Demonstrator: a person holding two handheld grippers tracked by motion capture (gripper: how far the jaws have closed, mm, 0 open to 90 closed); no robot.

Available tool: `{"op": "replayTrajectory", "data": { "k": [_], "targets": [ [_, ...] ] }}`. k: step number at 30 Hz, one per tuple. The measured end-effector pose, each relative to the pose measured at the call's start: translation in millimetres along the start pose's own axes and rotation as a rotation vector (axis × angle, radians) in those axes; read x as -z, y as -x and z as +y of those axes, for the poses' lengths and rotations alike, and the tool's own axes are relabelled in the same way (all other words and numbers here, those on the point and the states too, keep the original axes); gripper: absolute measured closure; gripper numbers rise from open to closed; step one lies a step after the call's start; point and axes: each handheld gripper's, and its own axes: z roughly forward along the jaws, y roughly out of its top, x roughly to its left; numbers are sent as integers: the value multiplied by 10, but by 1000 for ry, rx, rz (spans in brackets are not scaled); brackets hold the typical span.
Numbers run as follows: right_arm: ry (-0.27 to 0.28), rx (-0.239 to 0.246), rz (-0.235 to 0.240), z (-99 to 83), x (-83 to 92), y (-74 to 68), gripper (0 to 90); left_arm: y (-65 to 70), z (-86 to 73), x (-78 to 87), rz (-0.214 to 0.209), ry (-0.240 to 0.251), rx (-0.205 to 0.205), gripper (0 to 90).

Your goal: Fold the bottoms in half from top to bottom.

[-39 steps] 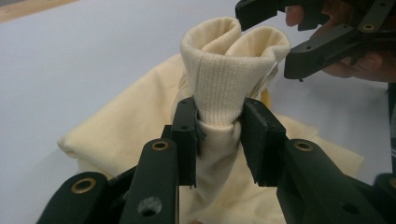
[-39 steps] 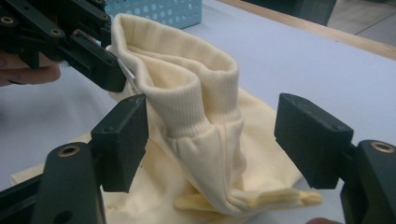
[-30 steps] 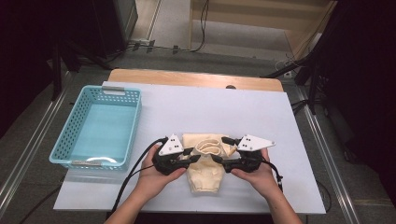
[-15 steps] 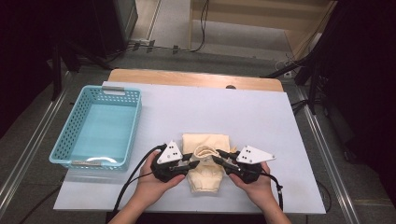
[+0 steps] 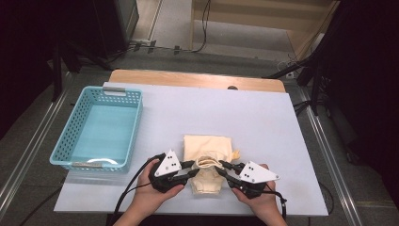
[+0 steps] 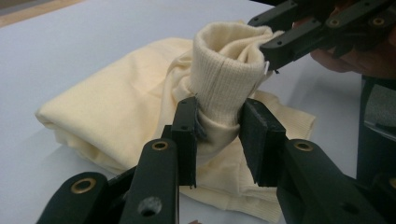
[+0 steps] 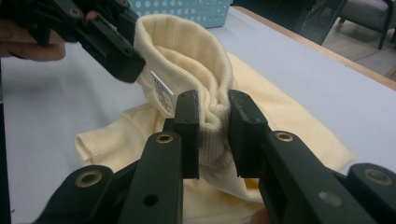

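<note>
A folded cream sweater (image 5: 207, 145) lies on the table near its front edge. Its ribbed collar (image 6: 224, 79) stands up, pulled into a tube. My left gripper (image 6: 218, 126) is shut on the collar's lower side, pads pressing into the rib. My right gripper (image 7: 214, 114) has just been closing and now pinches the collar's rim (image 7: 187, 51) from the opposite side. In the high view the left gripper (image 5: 193, 168) and right gripper (image 5: 222, 168) face each other across the collar (image 5: 207, 162). Each gripper view shows the other gripper holding the far edge: right gripper (image 6: 275, 35), left gripper (image 7: 116, 46).
A light blue plastic basket (image 5: 70, 129) stands at the left of the white table top (image 5: 263, 117). A wooden strip (image 5: 188, 79) runs along the far edge. Metal rails flank the table on both sides.
Both hands have drawn back toward the near edge of the table with the collar between them. The right gripper's jaws have closed onto the collar.
</note>
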Motion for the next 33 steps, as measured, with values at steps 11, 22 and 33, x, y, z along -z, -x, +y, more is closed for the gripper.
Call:
{"op": "replayTrajectory", "data": {
  "k": [11, 22, 33],
  "targets": [
    [-30, 26, 45, -117, 29, -28, 696, -30, -10, 129, -121, 64, 44, 617],
    [-45, 28, 106, -145, 107, -51, 643, -65, 67, 16, -91, 26, 140, 855],
    [48, -117, 143, 43, 312, 50, 686, 61, -15, -184, -126, -57, 111, 898]
  ]
}}
